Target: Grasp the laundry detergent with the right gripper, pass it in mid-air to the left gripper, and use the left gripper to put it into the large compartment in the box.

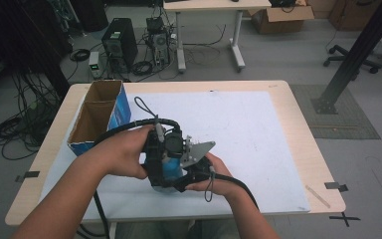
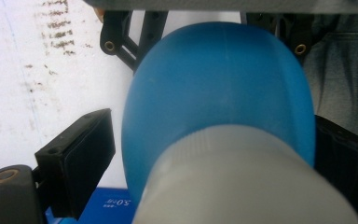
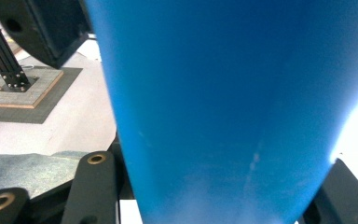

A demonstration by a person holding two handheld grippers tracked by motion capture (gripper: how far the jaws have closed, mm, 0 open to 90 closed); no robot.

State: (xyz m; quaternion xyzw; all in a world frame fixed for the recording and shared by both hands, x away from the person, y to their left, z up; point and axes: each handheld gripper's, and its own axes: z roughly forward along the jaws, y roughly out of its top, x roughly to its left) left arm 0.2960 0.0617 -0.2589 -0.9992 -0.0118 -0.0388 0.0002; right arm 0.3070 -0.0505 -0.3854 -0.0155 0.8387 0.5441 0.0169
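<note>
Open cardboard box point(image 1: 99, 117) on white mat point(image 1: 258, 134), wooden table point(image 1: 303, 149)

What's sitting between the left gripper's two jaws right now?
A blue bottle with a grey ribbed cap, cap end nearest the camera, shows between them in the left gripper view.

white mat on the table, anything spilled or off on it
No spill, but the white mat has dark smudgy marks near one edge in the left gripper view. Both grippers meet around a blue bottle with a pale cap. The open cardboard box stands upright.

obstacle: cardboard box point(image 1: 99, 117) far-left | free: white mat point(image 1: 258, 134) right
</note>
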